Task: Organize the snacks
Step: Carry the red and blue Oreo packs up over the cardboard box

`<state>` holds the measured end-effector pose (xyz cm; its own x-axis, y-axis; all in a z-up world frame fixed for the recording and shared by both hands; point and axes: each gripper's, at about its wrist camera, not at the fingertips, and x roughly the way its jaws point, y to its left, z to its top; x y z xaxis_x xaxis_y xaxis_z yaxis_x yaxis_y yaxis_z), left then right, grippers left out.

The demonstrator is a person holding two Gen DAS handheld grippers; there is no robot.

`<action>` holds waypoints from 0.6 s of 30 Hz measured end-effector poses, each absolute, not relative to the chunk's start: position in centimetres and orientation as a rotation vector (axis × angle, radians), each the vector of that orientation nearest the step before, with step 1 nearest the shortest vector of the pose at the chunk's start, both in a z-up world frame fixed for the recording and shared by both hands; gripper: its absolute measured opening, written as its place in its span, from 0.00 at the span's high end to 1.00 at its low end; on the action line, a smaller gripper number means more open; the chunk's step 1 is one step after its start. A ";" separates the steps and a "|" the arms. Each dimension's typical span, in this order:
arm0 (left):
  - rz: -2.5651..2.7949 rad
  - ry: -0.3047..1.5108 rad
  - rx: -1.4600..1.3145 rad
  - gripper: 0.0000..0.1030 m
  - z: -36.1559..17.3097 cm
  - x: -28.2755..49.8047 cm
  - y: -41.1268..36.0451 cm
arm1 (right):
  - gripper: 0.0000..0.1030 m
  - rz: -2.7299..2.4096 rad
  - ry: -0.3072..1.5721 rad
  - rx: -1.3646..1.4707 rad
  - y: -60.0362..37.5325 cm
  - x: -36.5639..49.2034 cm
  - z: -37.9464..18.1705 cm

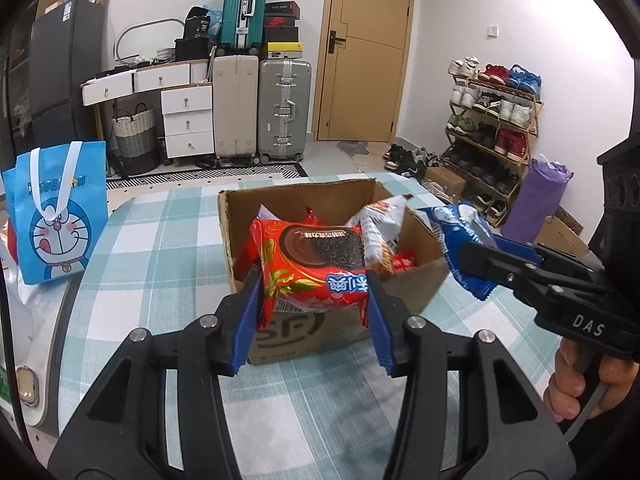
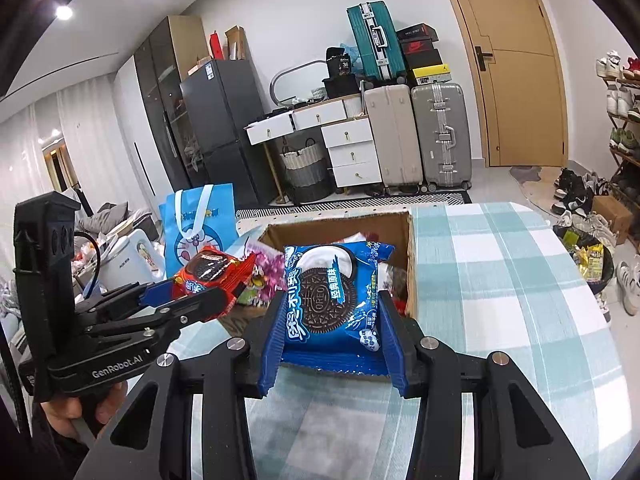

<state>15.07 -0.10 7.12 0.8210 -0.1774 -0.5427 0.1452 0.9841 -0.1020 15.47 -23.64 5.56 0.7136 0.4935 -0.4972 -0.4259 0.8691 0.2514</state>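
Observation:
My left gripper (image 1: 314,300) is shut on a red cookie pack (image 1: 312,268), held above the near wall of an open cardboard box (image 1: 416,292). My right gripper (image 2: 332,334) is shut on a blue cookie pack (image 2: 334,300), held in front of the same cardboard box (image 2: 402,224). In the left wrist view the right gripper (image 1: 476,254) with the blue cookie pack (image 1: 452,228) hangs by the box's right corner. Seen from the right wrist, the left gripper (image 2: 200,294) carries the red cookie pack (image 2: 212,270) left of the box. Several more snack packs (image 1: 380,232) lie inside the box.
The box stands on a table with a teal checked cloth (image 1: 160,240). A blue cartoon gift bag (image 1: 56,216) stands at the table's left edge. Beyond are suitcases (image 1: 284,108), white drawers (image 1: 186,120), a fridge (image 2: 212,128), a door and a shoe rack (image 1: 492,120).

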 end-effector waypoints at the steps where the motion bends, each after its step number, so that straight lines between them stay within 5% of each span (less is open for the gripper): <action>1: -0.165 0.581 -0.054 0.56 7.2 15.5 -0.1 | 0.57 0.510 0.585 0.123 -23.6 15.6 5.6; 18: -0.135 0.597 -0.035 0.56 6.3 22.4 -2.1 | 0.57 0.486 0.659 0.173 -22.8 20.6 3.7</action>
